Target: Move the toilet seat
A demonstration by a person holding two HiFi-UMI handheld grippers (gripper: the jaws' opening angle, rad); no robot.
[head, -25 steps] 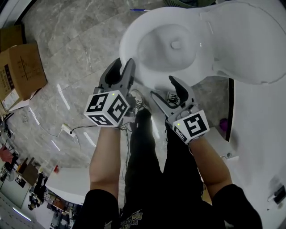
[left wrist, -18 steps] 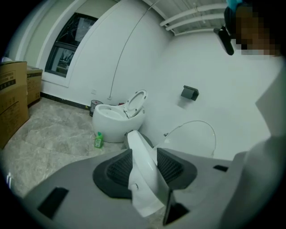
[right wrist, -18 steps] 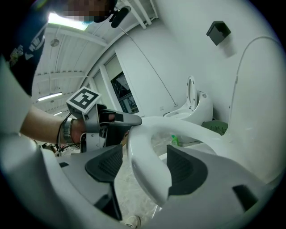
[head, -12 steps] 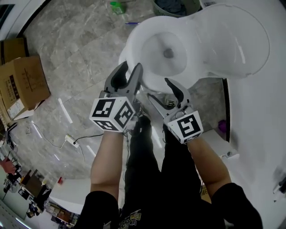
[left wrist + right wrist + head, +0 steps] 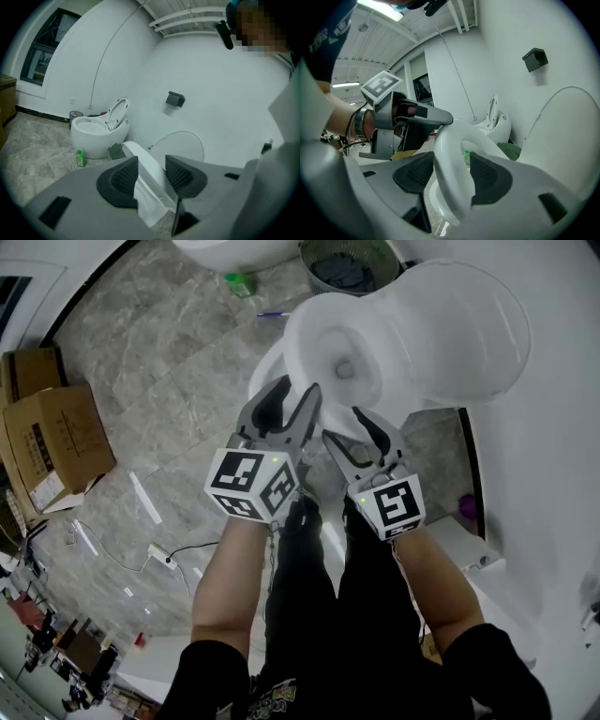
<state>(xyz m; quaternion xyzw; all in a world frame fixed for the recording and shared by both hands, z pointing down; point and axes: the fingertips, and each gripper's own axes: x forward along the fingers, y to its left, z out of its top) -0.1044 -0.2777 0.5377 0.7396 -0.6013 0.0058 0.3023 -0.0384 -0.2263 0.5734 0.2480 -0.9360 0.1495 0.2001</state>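
The white toilet seat (image 5: 300,334) is tilted up off the bowl, in front of the raised lid (image 5: 459,324). My left gripper (image 5: 286,397) grips the seat's near rim; in the left gripper view the seat edge (image 5: 147,168) runs between its pads, whose jaws have just been opening slightly. My right gripper (image 5: 361,427) holds the rim beside it. Its jaws have just been closing, and in the right gripper view the thick rim (image 5: 450,154) fills the gap between the pads. The left gripper (image 5: 412,115) shows beyond the rim.
A second toilet (image 5: 96,133) stands by the far wall with a green bottle (image 5: 81,158) on the floor beside it. A waste bin (image 5: 342,263) sits behind the toilet. Cardboard boxes (image 5: 52,442) and a cable (image 5: 169,554) lie at left. The person's legs are below the grippers.
Both grippers have risen and moved in on the seat's near rim, and the seat has tilted up from the bowl. The right jaws have narrowed onto the rim.
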